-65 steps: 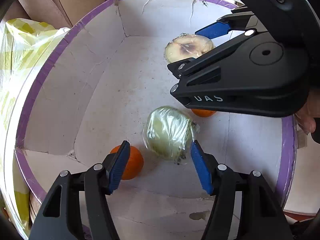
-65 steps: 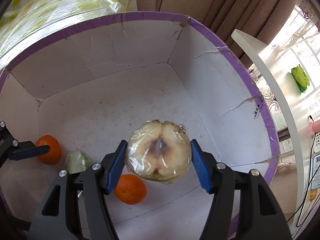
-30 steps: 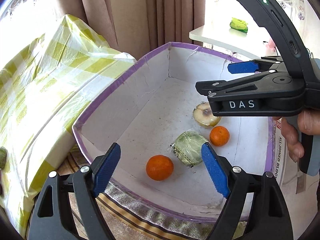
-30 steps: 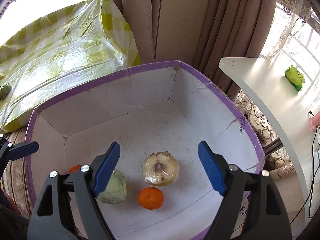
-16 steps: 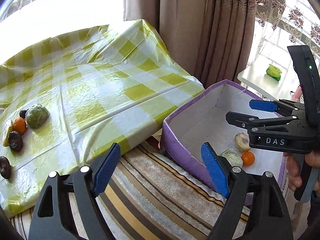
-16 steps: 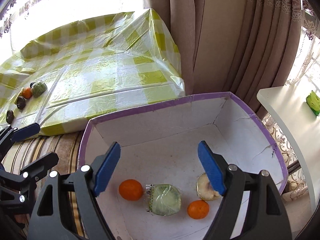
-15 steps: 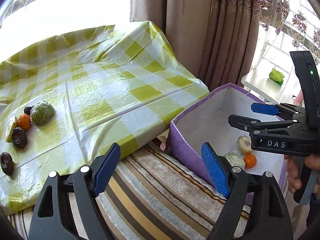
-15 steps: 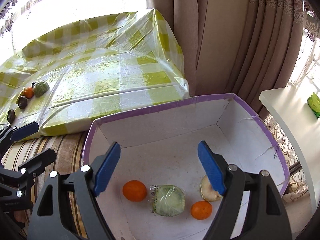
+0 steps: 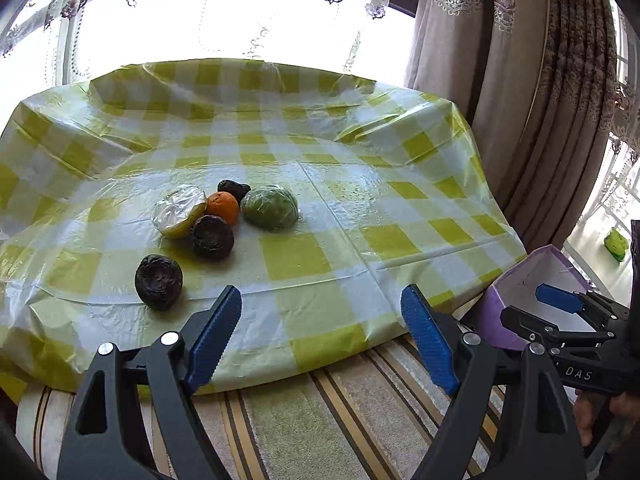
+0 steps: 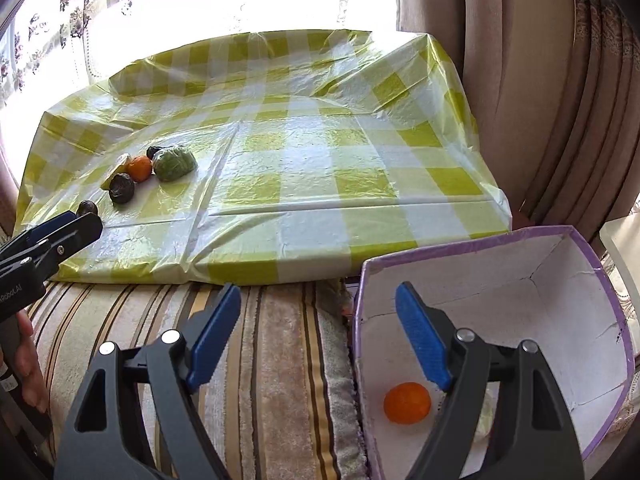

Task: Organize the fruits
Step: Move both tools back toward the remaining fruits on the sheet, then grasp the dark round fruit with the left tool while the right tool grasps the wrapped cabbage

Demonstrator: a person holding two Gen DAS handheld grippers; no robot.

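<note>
Several fruits lie in a cluster on the checked tablecloth (image 9: 304,256): a wrapped green fruit (image 9: 270,207), an orange (image 9: 223,207), a wrapped yellow half fruit (image 9: 178,216) and two dark wrinkled fruits (image 9: 212,237) (image 9: 159,281). My left gripper (image 9: 322,340) is open and empty, hanging over the table's near edge, short of the cluster. My right gripper (image 10: 318,336) is open and empty above the striped cushion (image 10: 260,380) and the left wall of the purple-edged white box (image 10: 560,280). An orange (image 10: 407,403) lies in the box. The cluster (image 10: 174,164) shows far left in the right wrist view.
Curtains (image 9: 520,100) hang to the right of the table. A white side table with a green item (image 9: 616,242) stands beyond the box (image 9: 536,280). A hand (image 10: 28,356) holds the left gripper's handle at the left edge of the right wrist view.
Both grippers left the box and swung left toward the table. The fruit cluster now sits near the middle of the left wrist view; the box has slid to the right.
</note>
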